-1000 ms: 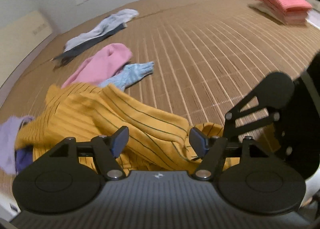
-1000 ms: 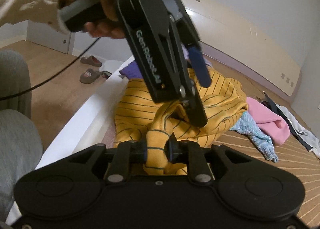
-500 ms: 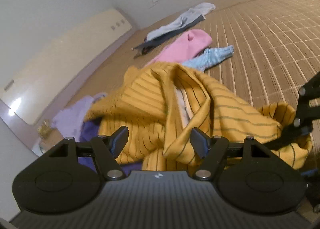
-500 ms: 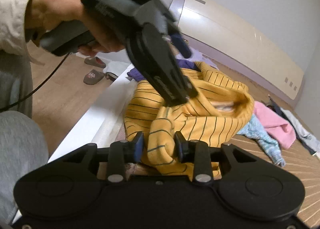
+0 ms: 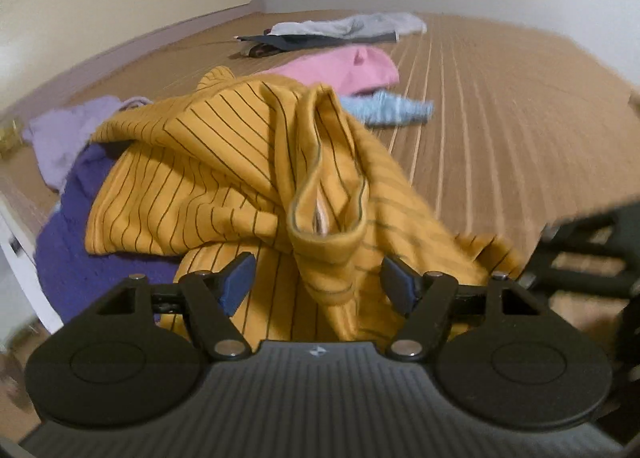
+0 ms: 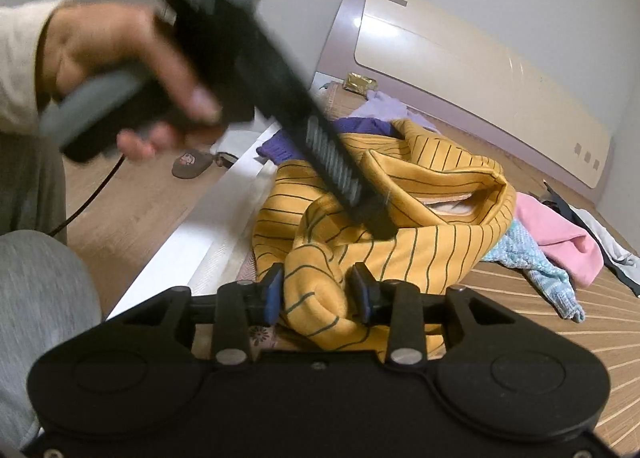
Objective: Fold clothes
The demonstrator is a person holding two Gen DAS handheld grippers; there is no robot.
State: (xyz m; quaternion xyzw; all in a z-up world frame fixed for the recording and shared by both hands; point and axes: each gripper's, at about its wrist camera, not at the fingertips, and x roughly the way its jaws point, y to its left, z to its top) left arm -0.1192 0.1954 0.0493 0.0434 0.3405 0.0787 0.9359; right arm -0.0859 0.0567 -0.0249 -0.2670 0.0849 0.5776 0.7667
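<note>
A yellow sweater with thin dark stripes lies crumpled on the bed's woven mat, near the bed's edge. My left gripper hangs open just above it. A raised fold of the neckline stands between its blue pads, which do not touch it. In the right wrist view a hand holds that gripper slanted down onto the sweater. My right gripper is low at the near end of the sweater. Its jaws are opening, with a bunched sleeve lying loosely between the pads.
A pink garment, a light blue knit and grey and dark clothes lie farther along the mat. Purple and lilac clothes sit under the sweater's left side. White bed edge, slipper, headboard.
The left gripper rolled and sank toward the sweater, so its view swung from the far mat to the headboard side. The right jaws went from clamped on the yellow fabric to apart.
</note>
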